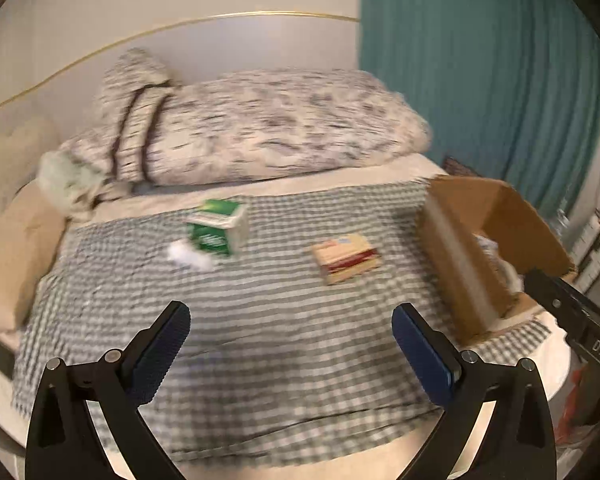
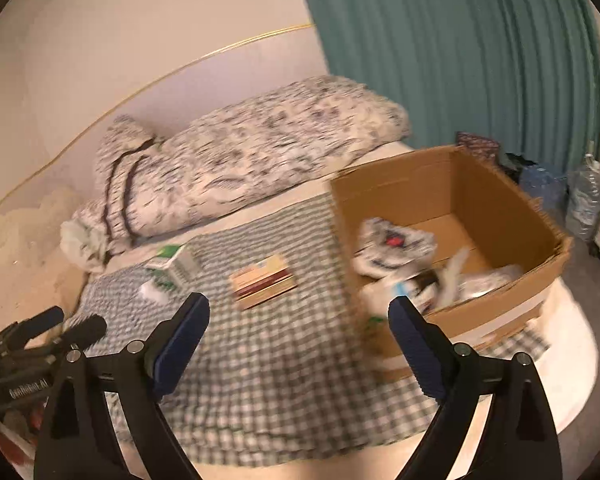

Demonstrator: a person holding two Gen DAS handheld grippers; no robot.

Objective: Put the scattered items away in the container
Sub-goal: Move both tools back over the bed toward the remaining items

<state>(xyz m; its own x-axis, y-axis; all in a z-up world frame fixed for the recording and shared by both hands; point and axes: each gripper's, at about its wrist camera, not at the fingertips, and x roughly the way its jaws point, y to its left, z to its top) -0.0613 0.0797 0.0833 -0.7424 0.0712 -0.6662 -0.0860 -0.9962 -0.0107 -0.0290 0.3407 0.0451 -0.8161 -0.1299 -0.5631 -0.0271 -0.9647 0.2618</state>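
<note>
An open cardboard box [image 1: 460, 248] [image 2: 512, 204] stands at the right on a checked cloth and holds several white packets [image 2: 392, 246]. A green and white carton [image 1: 218, 226] [image 2: 174, 266] lies on the cloth with a white scrap [image 1: 188, 254] [image 2: 154, 292] beside it. A tan box with a red stripe [image 1: 346, 258] [image 2: 262, 280] lies mid-cloth. My left gripper [image 1: 292, 320] is open and empty, hovering near the cloth's front. My right gripper [image 2: 298, 312] is open and empty, just in front of the cardboard box.
Patterned pillows [image 1: 260, 124] [image 2: 236, 160] lie at the back of the bed. A teal curtain [image 1: 480, 72] [image 2: 460, 52] hangs at the right. A water bottle [image 2: 586, 200] stands on the floor beyond the box. The other gripper shows at the frame edges [image 1: 572, 312] [image 2: 40, 340].
</note>
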